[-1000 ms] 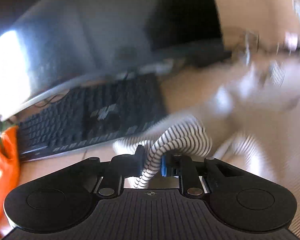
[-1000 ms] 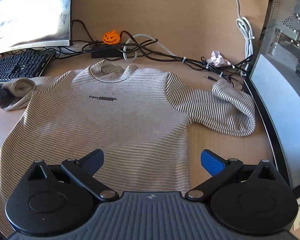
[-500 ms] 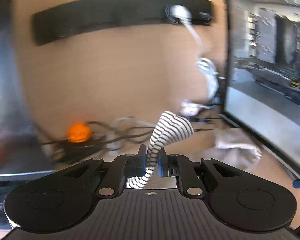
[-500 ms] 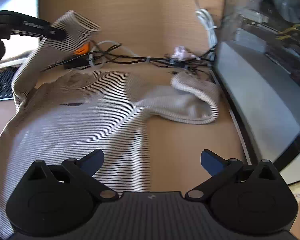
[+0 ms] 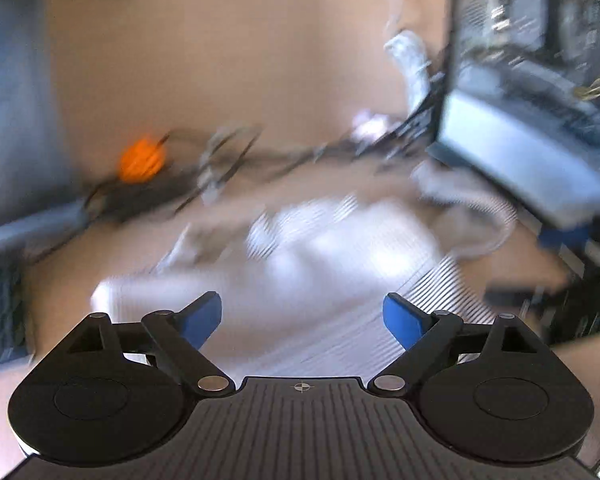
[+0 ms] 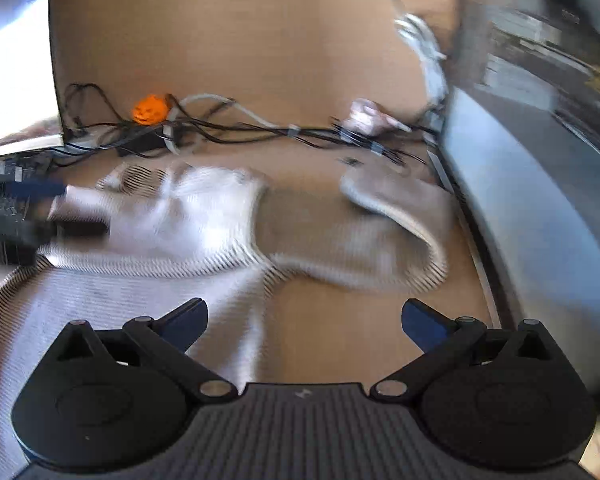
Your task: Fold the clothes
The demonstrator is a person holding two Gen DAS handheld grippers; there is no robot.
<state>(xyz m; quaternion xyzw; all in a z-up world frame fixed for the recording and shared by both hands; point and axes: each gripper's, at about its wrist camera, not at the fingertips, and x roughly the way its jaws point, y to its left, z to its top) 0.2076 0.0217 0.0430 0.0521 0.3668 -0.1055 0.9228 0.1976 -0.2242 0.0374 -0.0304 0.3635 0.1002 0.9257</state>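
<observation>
Both wrist views, blurred by motion. The cream long-sleeved top with fine dark stripes [image 6: 148,280] lies on the light wooden desk [image 6: 240,40], filling the lower left and centre of the right wrist frame. The left gripper [image 5: 302,316], which half a second earlier pinched the left sleeve cuff and held it raised above the garment, now has its blue-tipped jaws spread wide with nothing between them; in the right wrist view it appears as a dark blur at the left edge [image 6: 32,216]. The released left sleeve [image 6: 168,216] now lies folded inward across the chest, whereas a second ago it stretched out toward the black keyboard [image 6: 4,170]. The right gripper [image 6: 304,318], at the bottom of its frame, is likewise spread wide and empty, as it was a second ago. The right sleeve [image 6: 388,228] is draped outward at centre right, beside the monitor base [image 6: 540,208]. Judged from this, one sleeve fold is laid and the right sleeve and body folds remain. A small orange pumpkin figure [image 6: 150,109] sits among black cables [image 6: 260,132] behind the collar.
</observation>
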